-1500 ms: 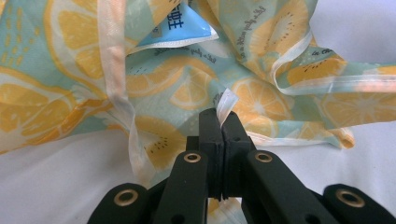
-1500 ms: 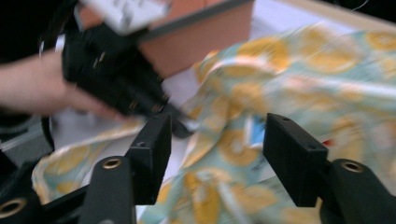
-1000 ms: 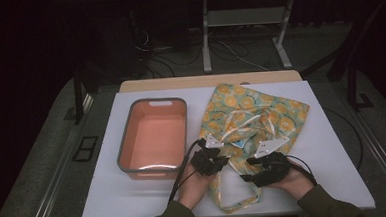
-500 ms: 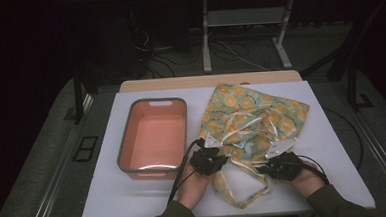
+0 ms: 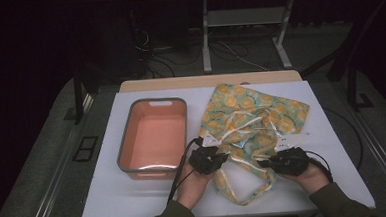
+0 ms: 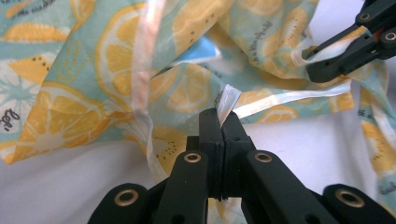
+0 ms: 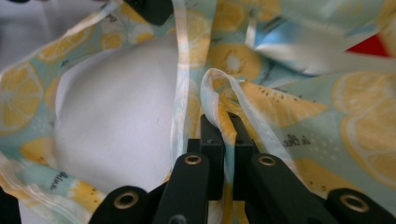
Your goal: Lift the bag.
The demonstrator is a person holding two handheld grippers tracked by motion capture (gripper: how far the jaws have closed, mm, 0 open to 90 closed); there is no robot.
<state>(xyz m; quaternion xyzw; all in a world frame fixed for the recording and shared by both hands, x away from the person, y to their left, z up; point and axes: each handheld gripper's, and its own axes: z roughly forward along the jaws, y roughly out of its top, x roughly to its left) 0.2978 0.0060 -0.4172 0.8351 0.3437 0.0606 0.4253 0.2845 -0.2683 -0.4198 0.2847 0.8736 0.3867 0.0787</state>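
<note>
an empty orange bin (image 5: pixel 155 140) with grey rim sits on the white table (image 5: pixel 110 193).

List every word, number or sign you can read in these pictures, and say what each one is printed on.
Dark script is printed beside the lemon slices on the lemon-print bag, too blurred and cut off to read.
White tags at the bag's mouth: no legible print.
Orange tub: no text visible.

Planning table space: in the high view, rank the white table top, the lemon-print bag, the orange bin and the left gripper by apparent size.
1. White table top
2. Lemon-print fabric bag
3. Orange rectangular bin with grey rim, close to the bag
4. Black left gripper
</note>
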